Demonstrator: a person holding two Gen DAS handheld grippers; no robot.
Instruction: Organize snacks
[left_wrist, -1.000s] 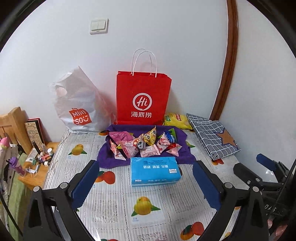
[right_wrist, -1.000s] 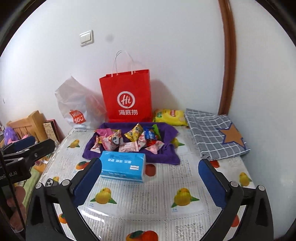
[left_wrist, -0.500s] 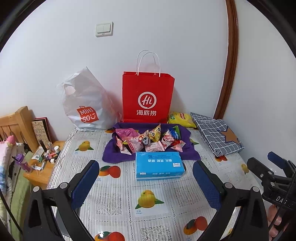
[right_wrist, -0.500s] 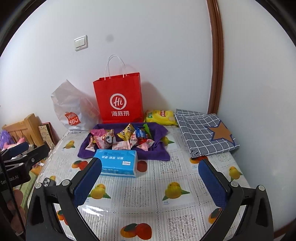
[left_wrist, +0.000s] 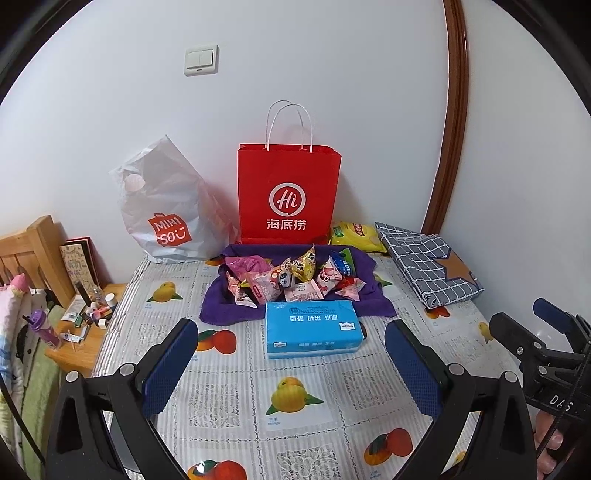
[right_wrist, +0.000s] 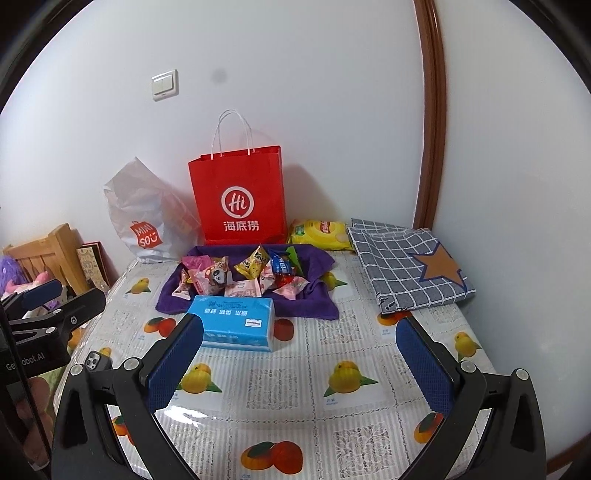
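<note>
Snack packets (left_wrist: 291, 278) lie heaped on purple cloth (left_wrist: 221, 306) ahead of both wide, empty grippers (left_wrist: 291, 363) (right_wrist: 299, 363) (sorted or not, unclear).

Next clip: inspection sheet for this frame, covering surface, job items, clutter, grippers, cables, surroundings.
Surface: table under a fruit-print cover.
Job's things: wrapped snacks piled on a purple cloth.
Clutter: blue tissue pack, red paper bag, white plastic bag, yellow packet, checked folded cloth, phone.
Grippers: left gripper and right gripper both open, empty.
Cables: nothing seen.
Surroundings: white wall, light switch, wooden side shelf.
</note>
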